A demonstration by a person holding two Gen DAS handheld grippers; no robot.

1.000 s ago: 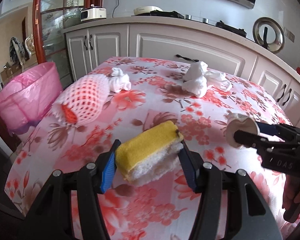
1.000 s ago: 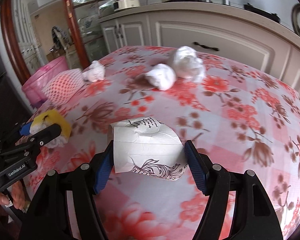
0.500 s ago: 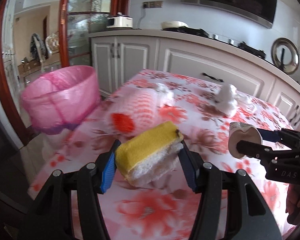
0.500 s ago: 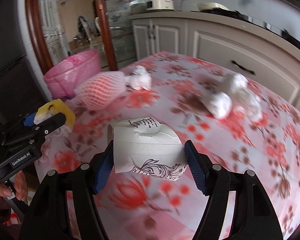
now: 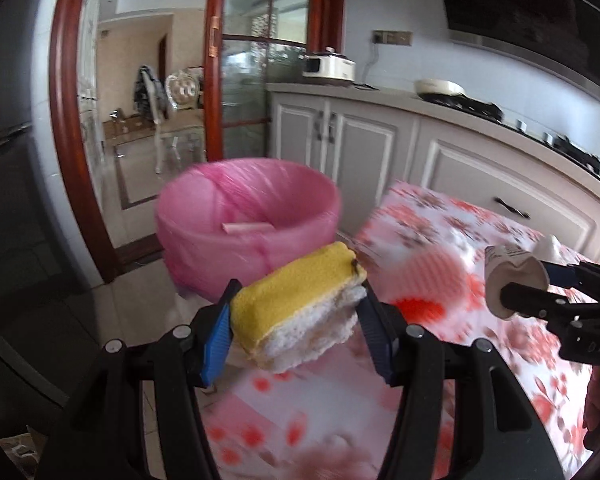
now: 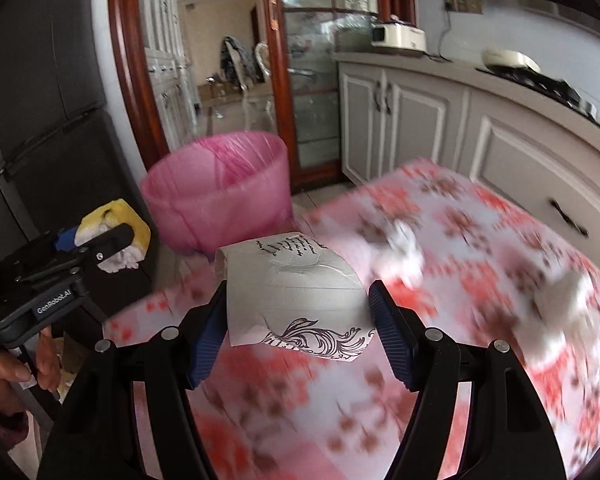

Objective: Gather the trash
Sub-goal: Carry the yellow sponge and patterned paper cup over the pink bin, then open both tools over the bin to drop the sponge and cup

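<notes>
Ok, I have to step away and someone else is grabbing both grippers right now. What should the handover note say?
Left gripper: shut on the yellow sponge, held above the table's edge, close to the pink-lined bin.
Right gripper: shut on the crumpled paper cup, over the floral tablecloth.
Done: both pieces lifted and facing the bin; neither dropped yet.
Left: release both into the bin, then fetch the white tissue wads lying on the table; motion blur hides how many.

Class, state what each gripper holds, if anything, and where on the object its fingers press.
Left gripper clamps the yellow sponge by its two short ends. Right gripper clamps the paper cup across its crumpled side walls.
</notes>
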